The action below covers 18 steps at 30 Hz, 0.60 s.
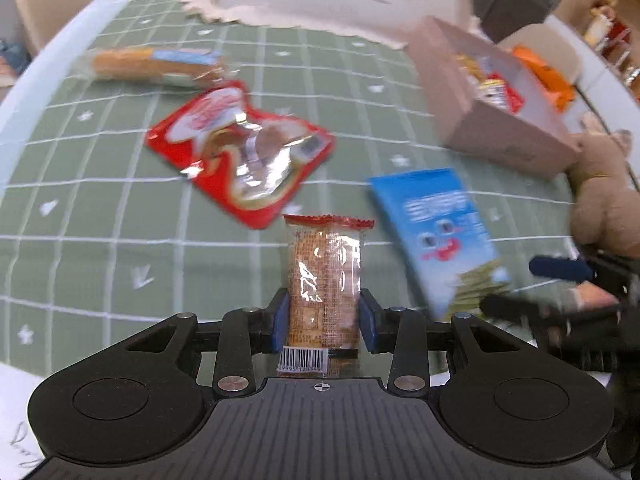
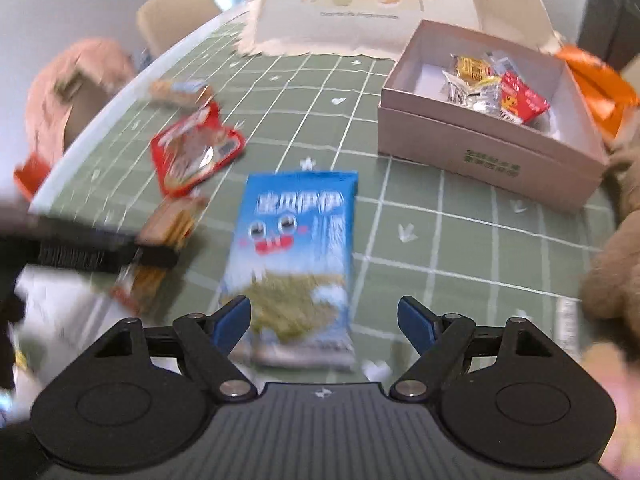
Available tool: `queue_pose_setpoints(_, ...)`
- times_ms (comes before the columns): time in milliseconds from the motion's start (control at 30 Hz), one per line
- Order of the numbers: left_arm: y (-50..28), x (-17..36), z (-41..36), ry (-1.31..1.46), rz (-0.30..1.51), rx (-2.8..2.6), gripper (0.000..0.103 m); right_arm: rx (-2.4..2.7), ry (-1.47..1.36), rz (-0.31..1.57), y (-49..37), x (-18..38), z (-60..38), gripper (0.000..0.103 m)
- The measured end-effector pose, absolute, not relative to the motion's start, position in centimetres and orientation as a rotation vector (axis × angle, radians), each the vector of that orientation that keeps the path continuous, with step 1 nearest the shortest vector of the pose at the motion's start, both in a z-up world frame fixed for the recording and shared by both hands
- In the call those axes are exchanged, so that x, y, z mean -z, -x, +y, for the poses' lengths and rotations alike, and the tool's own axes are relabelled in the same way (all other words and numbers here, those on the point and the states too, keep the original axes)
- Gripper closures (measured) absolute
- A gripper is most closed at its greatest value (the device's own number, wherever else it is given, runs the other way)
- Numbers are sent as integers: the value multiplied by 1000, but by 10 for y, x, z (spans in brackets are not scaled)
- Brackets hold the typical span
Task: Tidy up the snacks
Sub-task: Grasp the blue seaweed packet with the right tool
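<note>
Left gripper point(image 1: 323, 318) clamps a clear cracker pack point(image 1: 325, 280) between its blue pads, the pack standing upright with its red crimped edge at 12 o'clock and its barcode nearest the camera. Right gripper point(image 2: 324, 320) hangs wide over the near end of a blue bag point(image 2: 294, 248), its pads either side of the bag and not pressing it. On the green grid cloth point(image 1: 100, 208), a red pouch point(image 1: 244, 152) lies at 11 o'clock from the cracker pack, and a long orange snack point(image 1: 154, 66) lies beyond that. At 1 o'clock in the right wrist view sits an open box point(image 2: 484, 152) with several small snacks point(image 2: 492, 88) inside
</note>
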<state>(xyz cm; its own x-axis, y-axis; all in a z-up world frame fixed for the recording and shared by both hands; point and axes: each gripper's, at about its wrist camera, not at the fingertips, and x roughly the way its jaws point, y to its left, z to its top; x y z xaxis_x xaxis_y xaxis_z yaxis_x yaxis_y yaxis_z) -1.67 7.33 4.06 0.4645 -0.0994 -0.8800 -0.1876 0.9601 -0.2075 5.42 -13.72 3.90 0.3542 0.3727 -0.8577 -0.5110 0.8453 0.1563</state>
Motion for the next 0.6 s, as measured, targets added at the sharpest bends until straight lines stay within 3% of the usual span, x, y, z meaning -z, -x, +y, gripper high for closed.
queue_pose_setpoints(100, 23, -36, 76, 291, 1100, -57, 62, -550, 110, 1115, -68, -27, -119, 19)
queue_pose_setpoints(400, 23, -36, 70, 258, 1098, -52, 62, -514, 196, 1032, -77, -13, -84, 7)
queue_pose_setpoints(467, 23, -36, 70, 260, 1097, -53, 62, -528, 240, 1031, -76, -13, -81, 8)
queue_pose_setpoints(600, 24, -36, 71, 251, 1096, -43, 62, -555, 230, 1037, -72, -22, -94, 20)
